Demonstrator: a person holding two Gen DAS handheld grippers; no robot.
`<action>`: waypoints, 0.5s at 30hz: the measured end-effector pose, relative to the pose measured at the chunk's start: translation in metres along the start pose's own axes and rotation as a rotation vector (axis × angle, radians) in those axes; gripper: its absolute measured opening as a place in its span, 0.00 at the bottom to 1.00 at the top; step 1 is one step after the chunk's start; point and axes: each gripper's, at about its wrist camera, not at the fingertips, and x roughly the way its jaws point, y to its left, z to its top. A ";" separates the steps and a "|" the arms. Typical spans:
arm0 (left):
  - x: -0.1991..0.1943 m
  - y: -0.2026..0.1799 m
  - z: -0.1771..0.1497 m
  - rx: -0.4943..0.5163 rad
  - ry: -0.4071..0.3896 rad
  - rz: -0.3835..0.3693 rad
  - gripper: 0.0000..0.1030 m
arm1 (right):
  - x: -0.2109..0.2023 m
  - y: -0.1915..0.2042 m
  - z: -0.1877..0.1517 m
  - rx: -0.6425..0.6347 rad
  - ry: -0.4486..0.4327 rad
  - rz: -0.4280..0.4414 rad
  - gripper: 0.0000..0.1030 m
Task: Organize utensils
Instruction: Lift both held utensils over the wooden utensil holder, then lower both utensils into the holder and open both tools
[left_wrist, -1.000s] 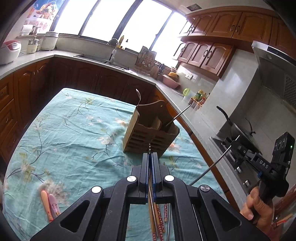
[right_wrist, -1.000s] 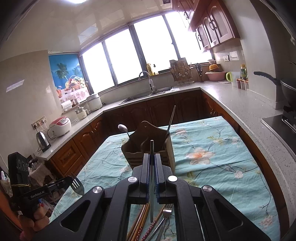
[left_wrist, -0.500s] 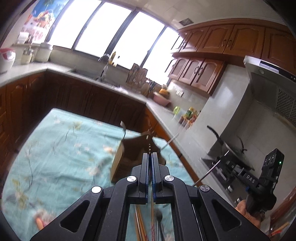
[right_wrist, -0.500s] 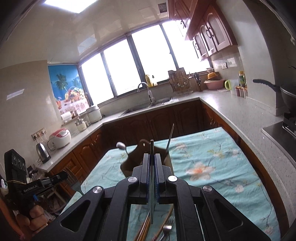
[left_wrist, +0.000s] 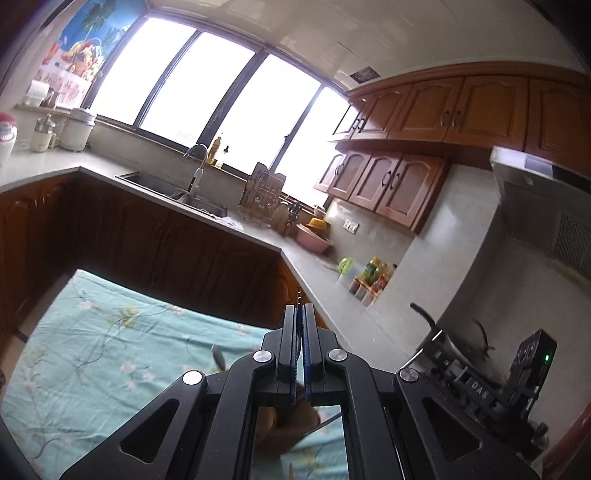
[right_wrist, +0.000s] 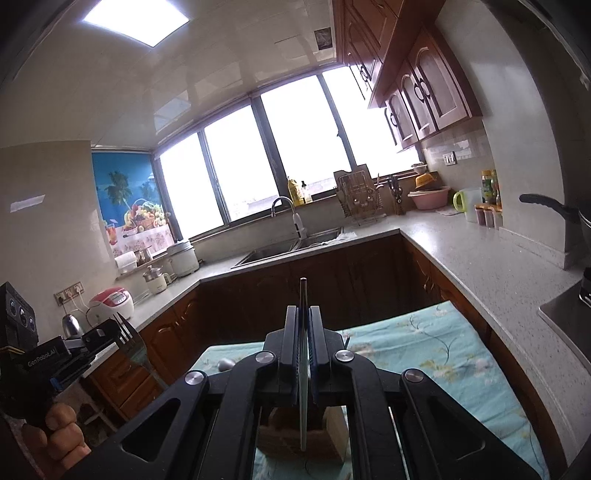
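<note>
My left gripper (left_wrist: 299, 308) is shut on a fork; only the tine tips (left_wrist: 299, 292) show above the jaws, and the whole fork head (right_wrist: 127, 330) shows in the right wrist view at far left. My right gripper (right_wrist: 303, 310) is shut on a thin metal chopstick (right_wrist: 303, 369) that runs straight up and down between the jaws. The wooden utensil holder (right_wrist: 295, 432) stands on the table below both grippers, mostly hidden behind the gripper bodies; it also shows in the left wrist view (left_wrist: 284, 424). A spoon bowl (right_wrist: 225, 364) pokes up from it.
The table wears a teal flowered cloth (left_wrist: 103, 350). Dark wooden cabinets and a grey counter (right_wrist: 480, 258) wrap around it, with a sink (right_wrist: 288, 247) at the back. A pan (left_wrist: 436, 328) sits on the stove at right.
Both grippers have risen and tilted upward with their utensils. The holder has dropped from the middle of each view to under the gripper bodies. The loose utensils on the cloth are out of sight.
</note>
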 end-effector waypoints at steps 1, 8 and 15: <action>0.012 0.004 -0.001 -0.012 -0.003 -0.002 0.01 | 0.006 -0.002 0.002 0.004 -0.005 -0.004 0.04; 0.078 0.040 -0.020 -0.112 0.021 -0.021 0.01 | 0.044 -0.015 -0.010 0.012 0.000 -0.027 0.04; 0.130 0.081 -0.045 -0.178 0.074 0.011 0.01 | 0.073 -0.029 -0.043 0.034 0.057 -0.034 0.04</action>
